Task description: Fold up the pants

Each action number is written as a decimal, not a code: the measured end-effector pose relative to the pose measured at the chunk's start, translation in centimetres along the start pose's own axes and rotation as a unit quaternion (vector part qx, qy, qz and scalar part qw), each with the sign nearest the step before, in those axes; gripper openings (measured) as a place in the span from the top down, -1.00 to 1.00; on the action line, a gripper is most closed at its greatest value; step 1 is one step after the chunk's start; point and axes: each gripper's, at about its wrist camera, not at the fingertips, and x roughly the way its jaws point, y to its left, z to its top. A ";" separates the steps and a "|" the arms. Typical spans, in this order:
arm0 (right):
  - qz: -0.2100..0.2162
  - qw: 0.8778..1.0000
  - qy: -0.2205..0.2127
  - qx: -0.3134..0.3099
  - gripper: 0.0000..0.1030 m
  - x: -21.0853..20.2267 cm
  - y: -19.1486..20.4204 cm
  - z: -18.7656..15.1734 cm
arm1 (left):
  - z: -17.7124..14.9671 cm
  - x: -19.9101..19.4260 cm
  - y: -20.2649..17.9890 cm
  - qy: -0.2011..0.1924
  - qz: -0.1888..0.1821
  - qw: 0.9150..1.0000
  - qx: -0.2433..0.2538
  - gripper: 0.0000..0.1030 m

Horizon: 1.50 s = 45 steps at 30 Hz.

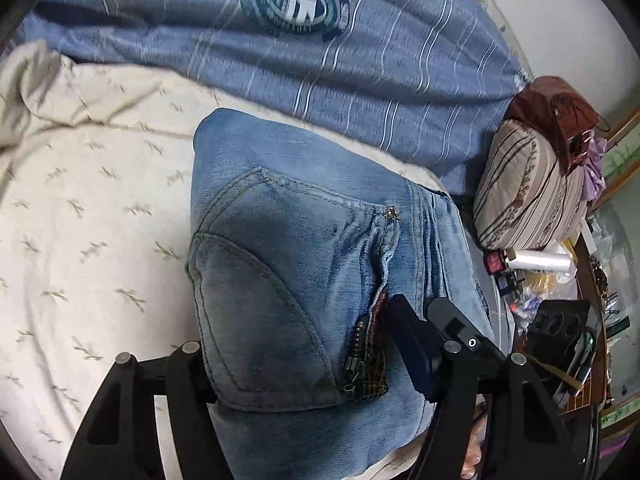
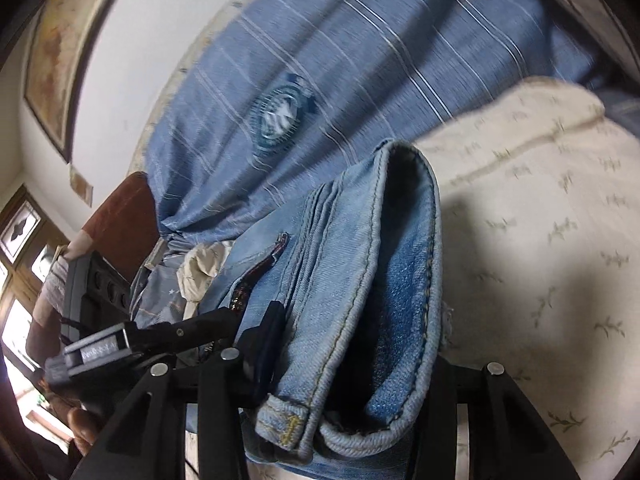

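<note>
The light blue jeans (image 1: 304,248) are folded into a thick bundle over a cream leaf-print sheet (image 1: 92,216) on the bed. My left gripper (image 1: 308,376) is shut on the bundle's near end, by the back pocket and zipper. In the right wrist view the jeans (image 2: 360,300) show their waistband and a belt loop. My right gripper (image 2: 344,396) is shut on that waistband end. The other gripper (image 2: 224,324) is seen at the left of that view, clamped on the denim. The bundle looks lifted off the sheet.
A blue striped cover with a round logo (image 1: 296,0) lies beyond the jeans. A striped pillow (image 1: 532,192) with brown and purple cloth sits at right. A cluttered shelf with a black box (image 1: 560,320) stands beside the bed. A framed picture (image 2: 60,52) hangs on the wall.
</note>
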 end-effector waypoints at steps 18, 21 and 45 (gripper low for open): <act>-0.046 0.996 0.075 -0.022 0.10 7.6 1.5 -1.3 | -0.5 0.9 5.8 -0.017 0.099 0.994 -0.036 -0.37; -0.055 0.994 0.090 -0.005 -0.02 7.8 0.8 -1.4 | -0.9 0.7 6.1 -0.025 0.099 0.994 -0.038 -0.39; -0.081 0.988 -0.060 -0.114 -0.29 -4.5 5.3 -4.5 | -8.0 -17.4 -3.5 -0.268 0.359 0.889 0.096 -0.89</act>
